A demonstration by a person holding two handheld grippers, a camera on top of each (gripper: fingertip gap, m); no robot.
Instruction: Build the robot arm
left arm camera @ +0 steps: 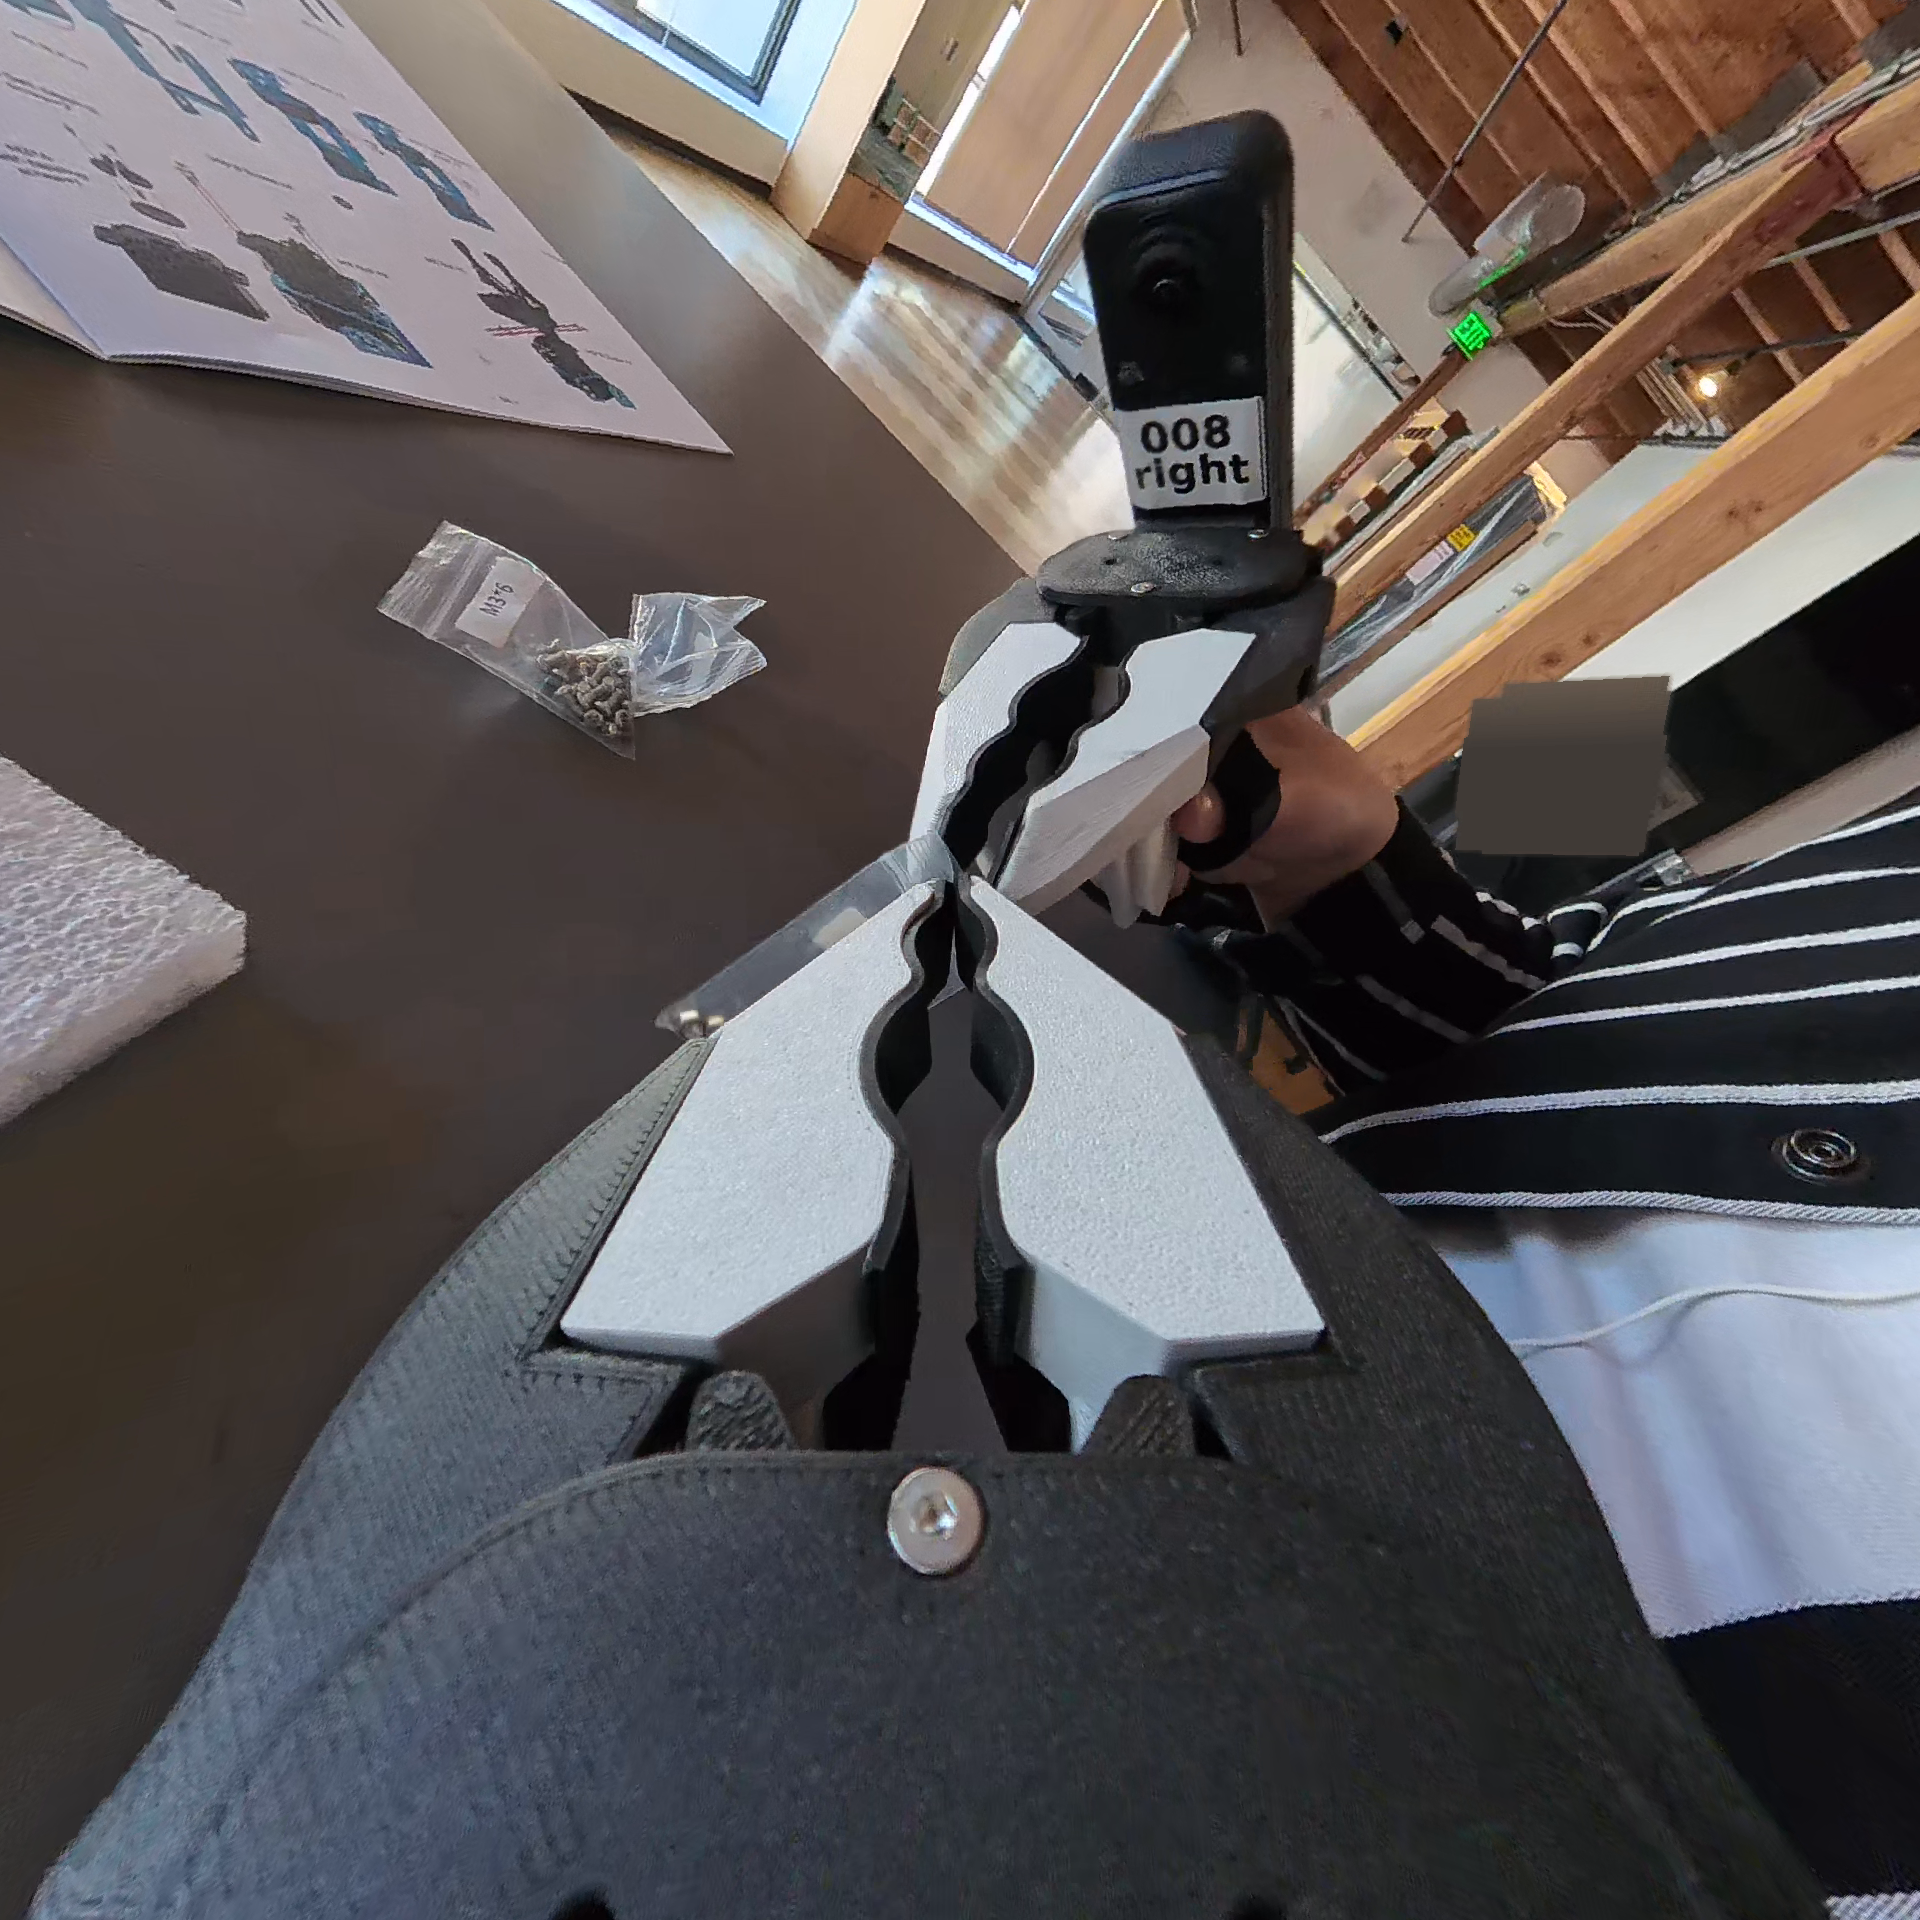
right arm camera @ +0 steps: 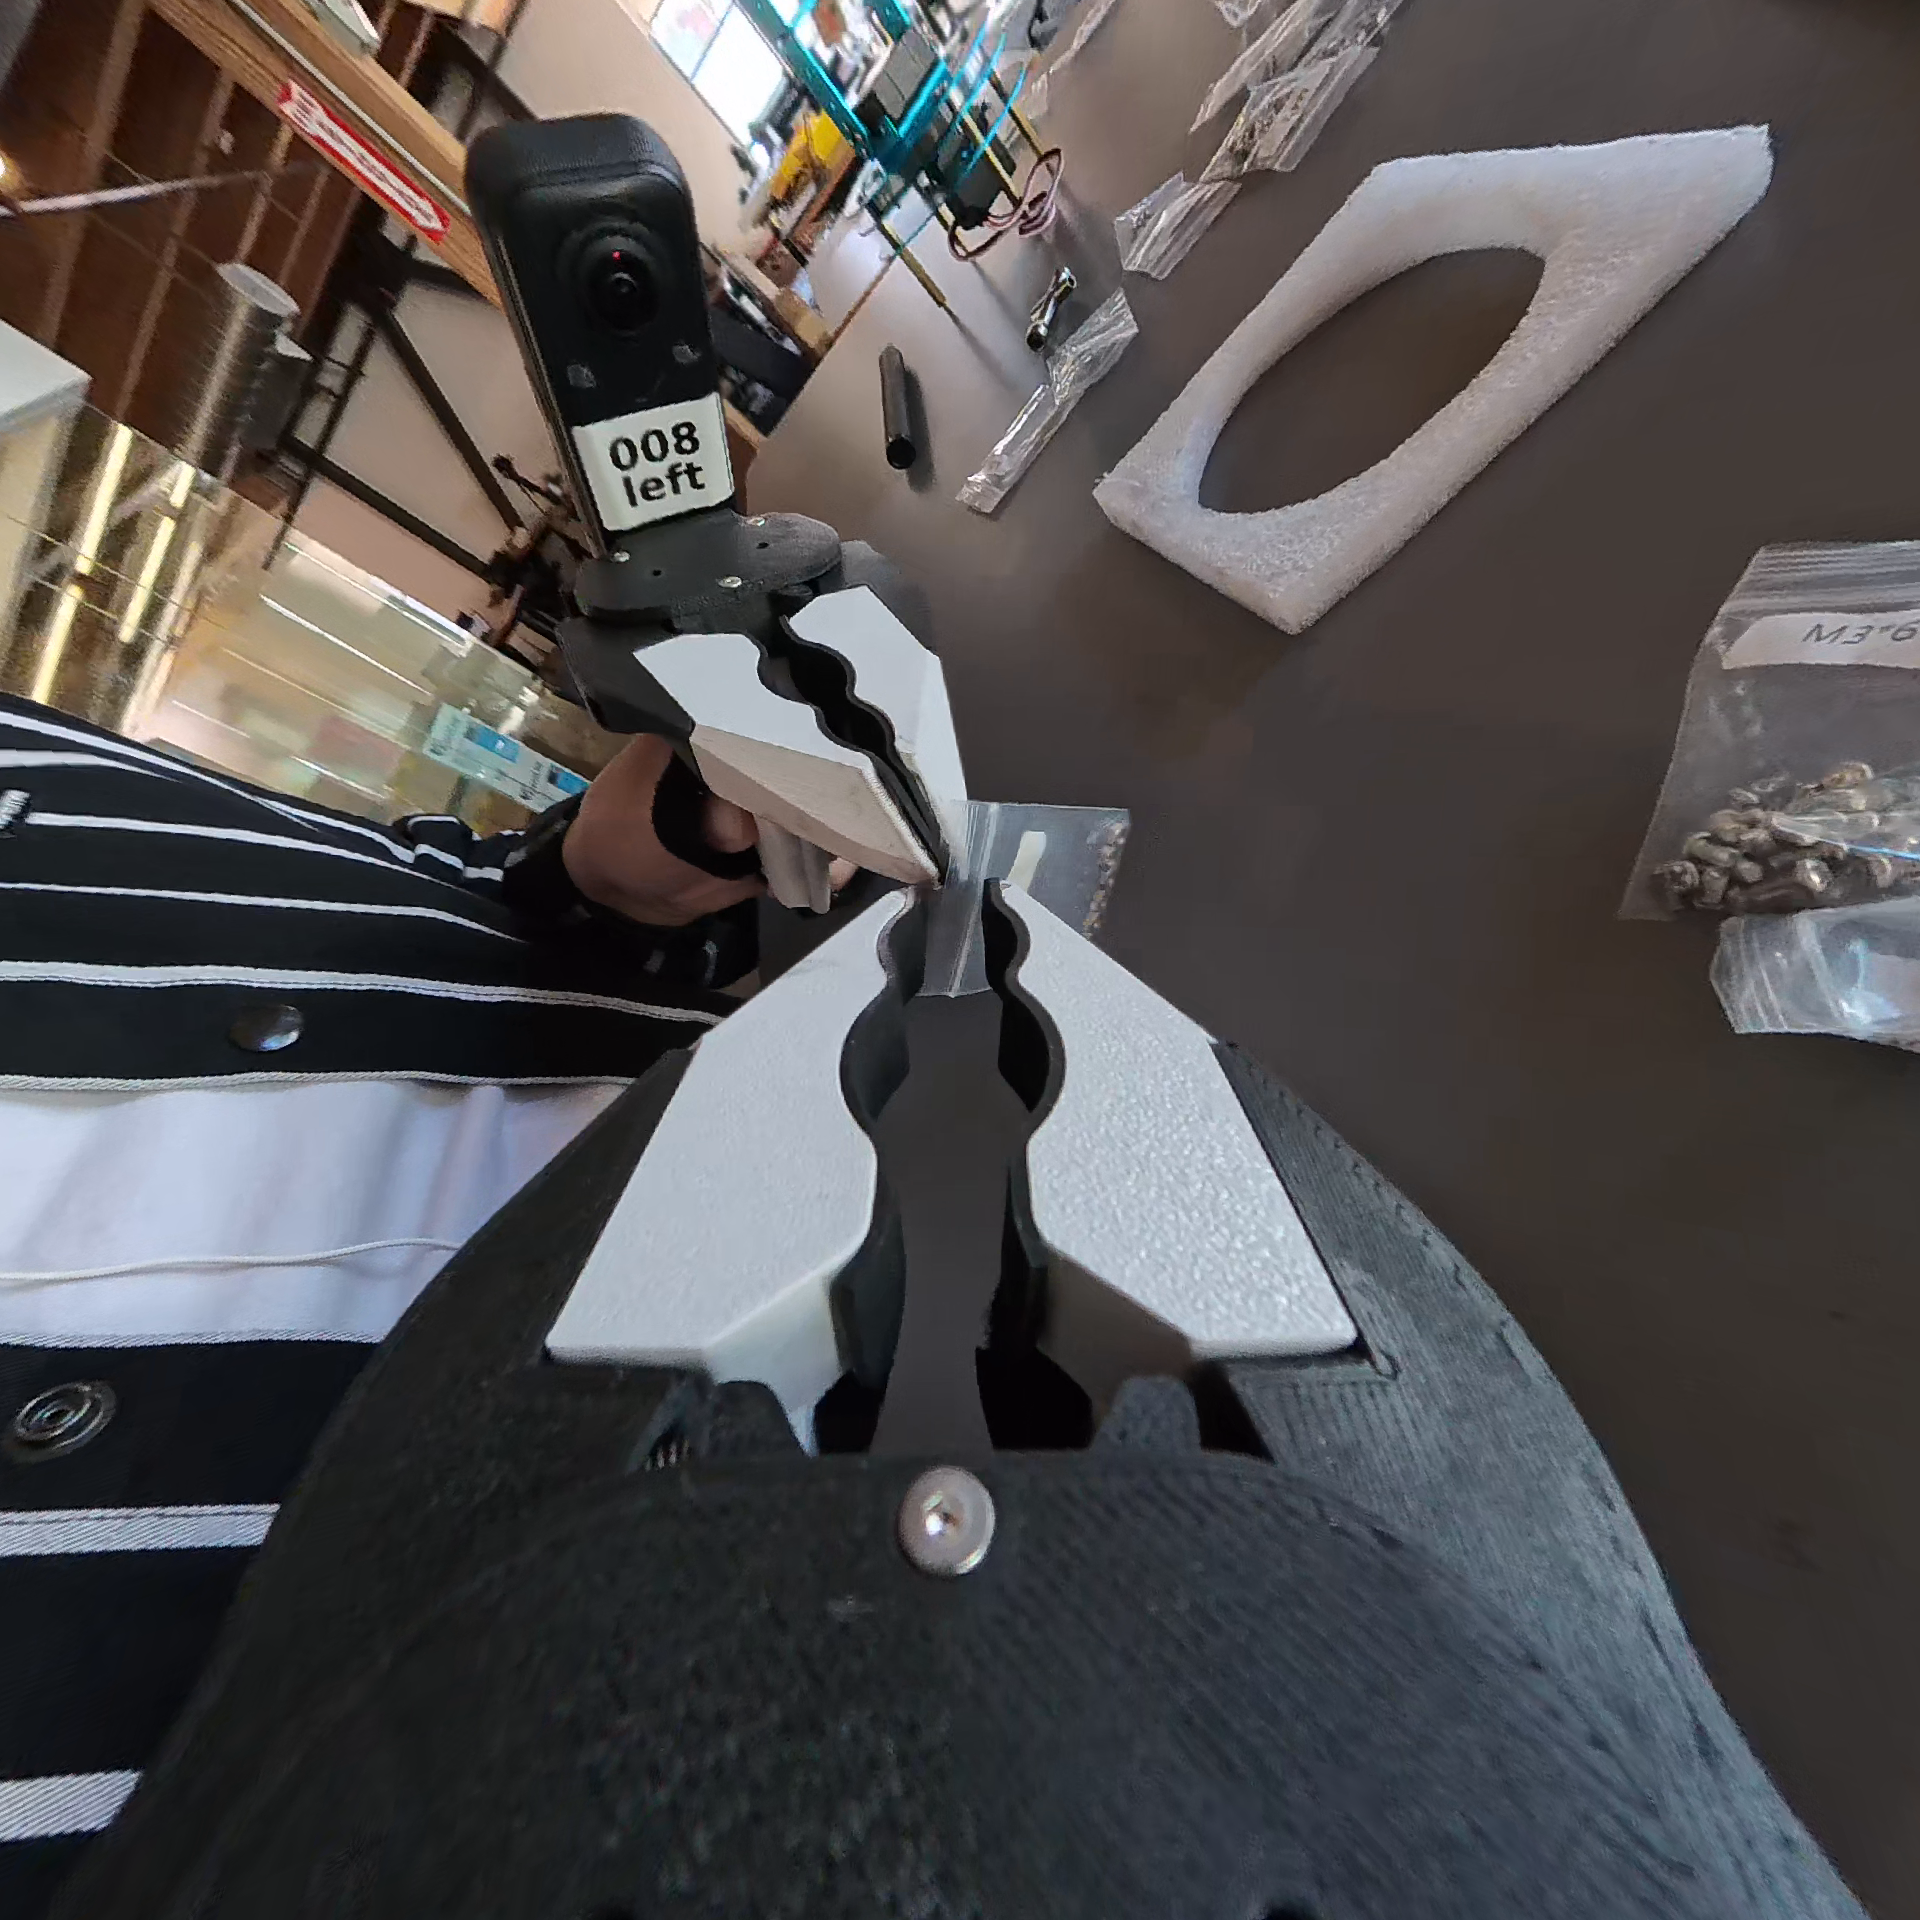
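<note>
Both grippers met at centre frame over the dark table (left arm camera: pixel 416 935), sharing one small clear bag (right arm camera: pixel 1049 852) held off the surface. The left gripper (left arm camera: pixel 954 896) was pressed together on the bag's upper edge. The right gripper (right arm camera: pixel 951 925) stood slightly parted around the bag's corner, the plastic lying between its fingers; whether it truly gripped, I could not tell. Small screws sat at the bag's far end.

Handling it well, in my judgement, would call for the left pinch firm, both bites high near the seal, and the screw end hanging low.

At upper left of the left view lay another screw bag (left arm camera: pixel 561 634) and a printed sheet (left arm camera: pixel 312 208); a foam frame (right arm camera: pixel 1455 364) lay at upper right of the right view.
</note>
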